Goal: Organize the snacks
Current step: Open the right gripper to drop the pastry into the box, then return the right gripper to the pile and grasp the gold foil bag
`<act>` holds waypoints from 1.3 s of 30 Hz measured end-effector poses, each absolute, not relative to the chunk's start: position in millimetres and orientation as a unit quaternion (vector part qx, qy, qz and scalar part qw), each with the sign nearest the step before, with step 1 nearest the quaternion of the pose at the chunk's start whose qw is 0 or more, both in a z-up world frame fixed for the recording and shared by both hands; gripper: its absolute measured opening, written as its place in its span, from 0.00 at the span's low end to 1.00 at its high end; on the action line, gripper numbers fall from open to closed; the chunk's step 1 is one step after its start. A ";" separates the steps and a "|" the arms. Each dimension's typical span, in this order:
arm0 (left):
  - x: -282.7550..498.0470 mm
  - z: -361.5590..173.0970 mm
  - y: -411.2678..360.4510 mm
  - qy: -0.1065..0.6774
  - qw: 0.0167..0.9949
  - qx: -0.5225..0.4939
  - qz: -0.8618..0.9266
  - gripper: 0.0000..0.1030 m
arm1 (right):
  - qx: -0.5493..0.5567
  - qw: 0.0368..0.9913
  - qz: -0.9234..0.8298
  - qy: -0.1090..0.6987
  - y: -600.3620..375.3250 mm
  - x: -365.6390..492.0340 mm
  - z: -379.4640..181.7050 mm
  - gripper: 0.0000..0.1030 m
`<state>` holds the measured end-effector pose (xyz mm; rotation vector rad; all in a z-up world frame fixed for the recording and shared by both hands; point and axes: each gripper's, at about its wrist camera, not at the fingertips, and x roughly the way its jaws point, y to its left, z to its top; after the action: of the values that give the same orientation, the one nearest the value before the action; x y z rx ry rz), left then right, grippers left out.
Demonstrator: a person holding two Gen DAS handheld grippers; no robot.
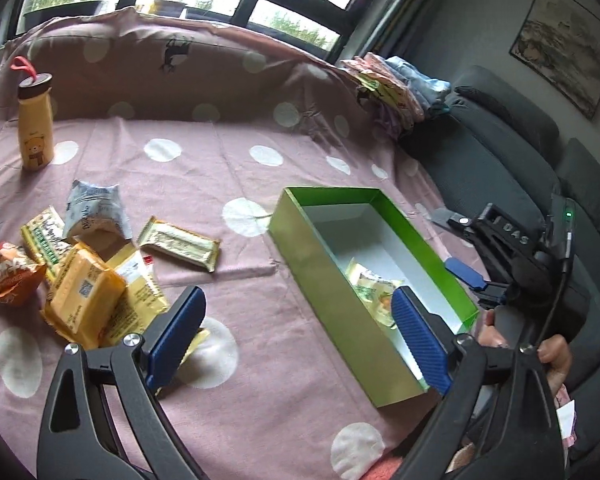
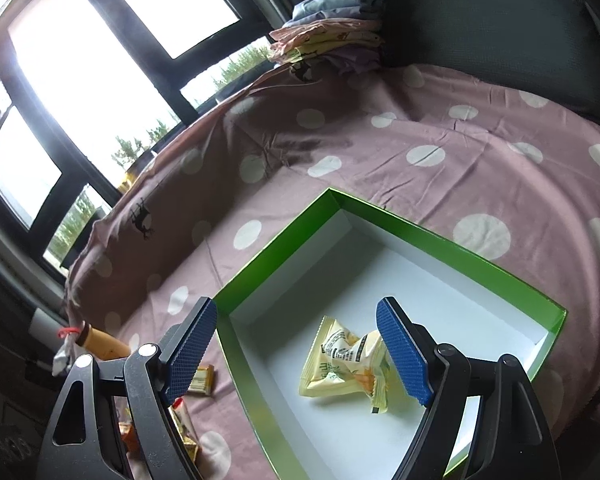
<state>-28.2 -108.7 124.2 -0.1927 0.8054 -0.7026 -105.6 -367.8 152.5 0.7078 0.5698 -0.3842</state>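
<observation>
Left wrist view first. We see our left gripper (image 1: 296, 330) wide open, with nothing between its blue pads. It hangs over the pink spotted cloth (image 1: 220, 152), between the snack pile and the green box (image 1: 320, 264). The pile sits on the left: a fat yellow pack (image 1: 86, 294), an orange bag (image 1: 10, 274), a white-blue puffy bag (image 1: 96, 210), a green-and-yellow bar (image 1: 44, 240) and a gold bar (image 1: 180, 248) lying a little apart from the others. All of these are on the cloth, outside the box. Inside the box we can see one pale yellow snack (image 1: 374, 288) on the white floor. A yellow bear bottle (image 1: 34, 124) stands far back on the left. Our right gripper (image 1: 466, 276) shows at the far side of the box, by its rim.

Right wrist view next. Our right gripper (image 2: 300, 352) is open wide too and holds nothing. It hovers over the green box (image 2: 460, 248). The pale yellow snack (image 2: 344, 364) lies on the box floor right under the pads, not touching them as far as we can tell.

We think the job has just begun. One snack is in the box, and at least five wait on the cloth. We guess the left gripper is best placed to fetch the next one.
</observation>
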 end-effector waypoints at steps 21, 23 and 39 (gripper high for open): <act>1.4 44.3 -26.9 0.524 0.821 -0.152 -0.171 0.85 | 0.235 0.852 0.084 0.460 -188.8 15.0 88.6 0.79; 3.8 39.1 -27.0 0.534 0.814 -0.156 -0.168 0.82 | 0.214 0.850 0.092 0.473 -179.2 21.0 79.8 0.69; 15.0 26.1 -16.0 0.531 0.810 -0.185 -0.163 0.47 | 0.198 0.815 0.117 0.532 -160.0 43.6 41.7 0.42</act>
<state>15.0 -16.0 26.1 -0.3946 1.1355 -0.3487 43.5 -160.0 41.7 0.4217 1.1354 0.2490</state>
